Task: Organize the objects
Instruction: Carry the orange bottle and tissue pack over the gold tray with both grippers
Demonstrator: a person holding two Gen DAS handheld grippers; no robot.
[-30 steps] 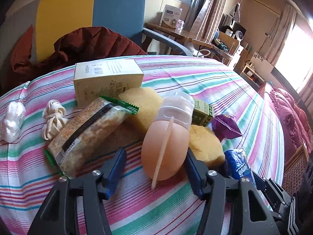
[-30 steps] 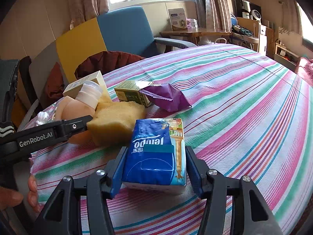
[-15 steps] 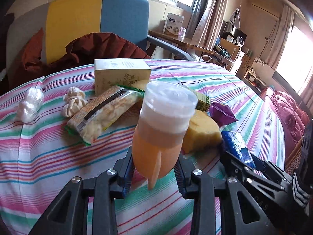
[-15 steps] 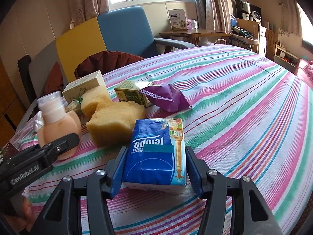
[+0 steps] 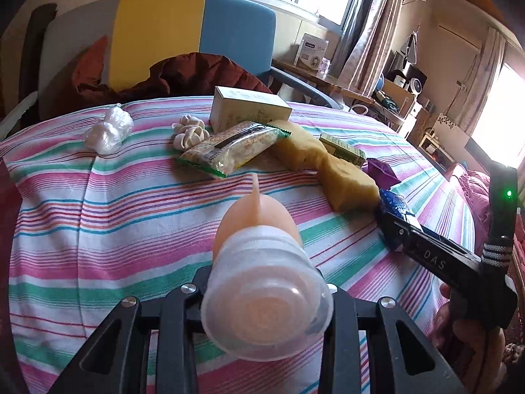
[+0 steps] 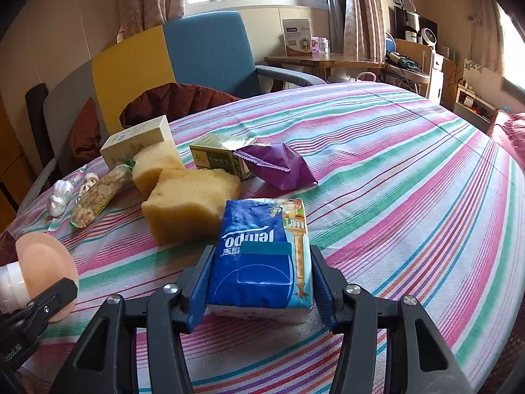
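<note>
Peach bottle (image 5: 259, 226), blue tissue pack (image 6: 262, 256), striped cloth (image 6: 393, 180).

On the table (image 6: 410, 170), the tissue pack (image 6: 262, 256) lies just before the sponge (image 6: 193, 200) — snack bag (image 6: 279, 164) behind.

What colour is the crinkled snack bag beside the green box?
Purple snack bag; clearest in the right wrist view.

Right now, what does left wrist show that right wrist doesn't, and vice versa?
Left wrist only: the orange bottle's clear cap, tipped toward the lens, and the right hand-held gripper's green light.

Right wrist only: the tissue pack's printed face between the closing right hand-held gripper, touching the blue pads.

Both: sponge, purple packet, striped cloth.
</note>
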